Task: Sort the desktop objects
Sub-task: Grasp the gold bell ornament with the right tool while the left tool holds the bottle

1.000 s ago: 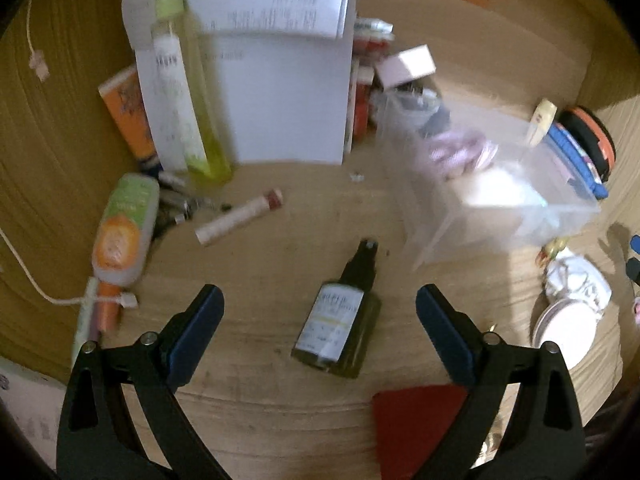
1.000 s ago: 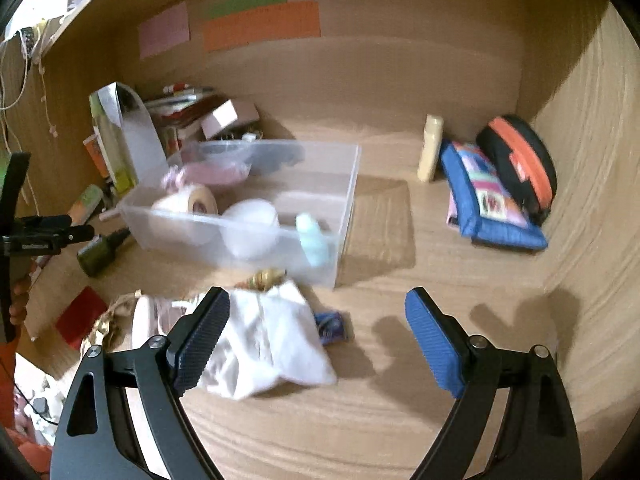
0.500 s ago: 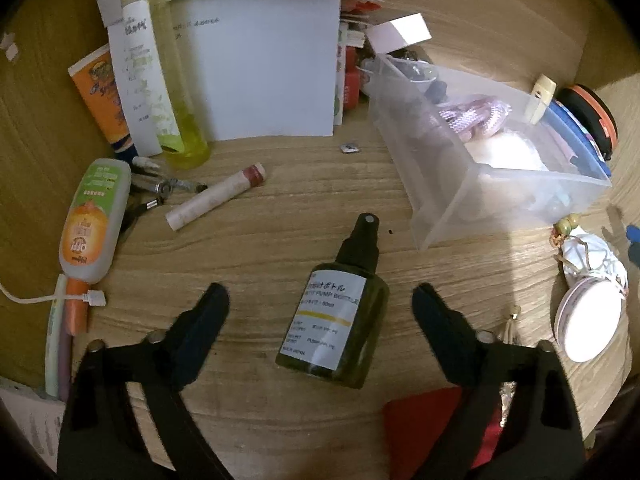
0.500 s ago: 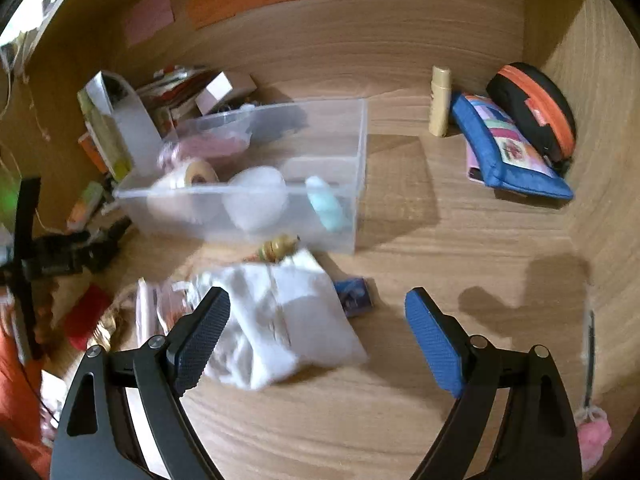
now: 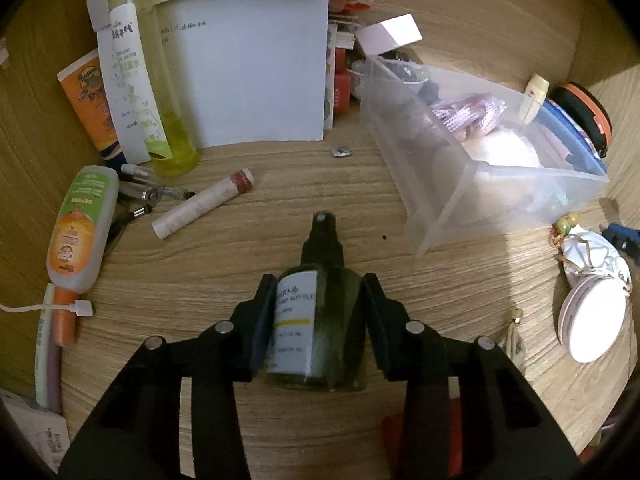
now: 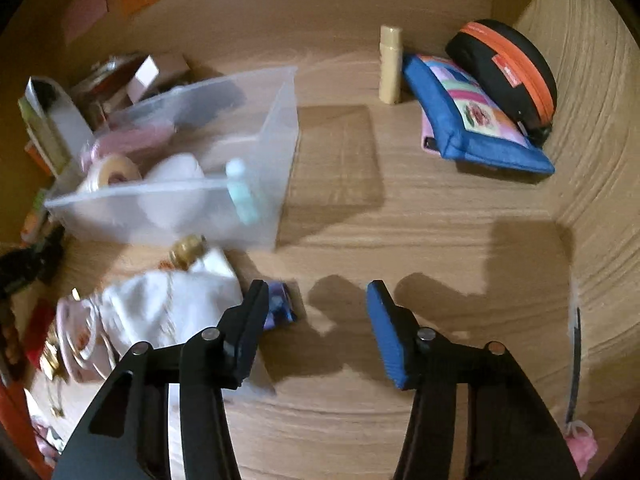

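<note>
So the left gripper (image 5: 320, 316) is closing in on the dark green spray bottle (image 5: 320, 320), which lies flat on the wooden desk (image 5: 460, 280) with its black nozzle pointing away from the camera. Both pads sit right up against the bottle's sides, so it looks gripped. The clear plastic bin (image 5: 480, 168) is off to the right of it, already holding a roll of tape (image 6: 110, 170), something pink and a small teal bottle (image 6: 242, 196).

The right gripper (image 6: 316, 320) is closing too, but there's nothing between its jaws, just bare desk and shadow. A little blue-purple wrapped thing (image 6: 280, 306) sits just at its left finger, next to a white cloth pouch (image 6: 160, 312). Further back there's a blue zip pouch (image 6: 476, 120) and a black-and-orange case (image 6: 504, 72) against the wall.

Left of the spray bottle: a lip balm tube (image 5: 204, 202), an orange-and-green squeeze bottle (image 5: 80, 224) and a tall yellow bottle (image 5: 160, 80).
</note>
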A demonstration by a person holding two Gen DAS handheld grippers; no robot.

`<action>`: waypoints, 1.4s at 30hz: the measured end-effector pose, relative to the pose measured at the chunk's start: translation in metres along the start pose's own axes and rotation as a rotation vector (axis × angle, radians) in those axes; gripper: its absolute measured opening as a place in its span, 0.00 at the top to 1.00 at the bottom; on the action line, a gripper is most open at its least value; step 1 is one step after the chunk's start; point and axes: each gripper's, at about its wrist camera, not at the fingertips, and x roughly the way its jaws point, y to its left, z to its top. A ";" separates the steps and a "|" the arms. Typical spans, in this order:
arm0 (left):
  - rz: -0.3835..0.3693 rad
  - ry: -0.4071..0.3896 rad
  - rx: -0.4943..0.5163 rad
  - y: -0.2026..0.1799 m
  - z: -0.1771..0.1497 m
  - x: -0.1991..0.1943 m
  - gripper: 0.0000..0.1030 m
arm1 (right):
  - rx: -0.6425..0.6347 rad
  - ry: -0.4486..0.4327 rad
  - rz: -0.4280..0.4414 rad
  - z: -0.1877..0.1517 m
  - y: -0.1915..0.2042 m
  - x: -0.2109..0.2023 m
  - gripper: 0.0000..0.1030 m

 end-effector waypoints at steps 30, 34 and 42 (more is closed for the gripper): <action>-0.031 -0.055 -0.063 0.009 -0.006 -0.016 0.60 | -0.055 -0.002 0.210 -0.002 0.039 -0.004 0.54; -0.042 -0.062 -0.076 0.012 -0.006 -0.018 0.60 | -0.026 0.025 0.242 0.007 0.048 0.013 0.54; -0.044 -0.094 -0.040 0.006 -0.007 -0.025 0.60 | 0.003 0.092 0.300 0.016 0.077 0.042 0.64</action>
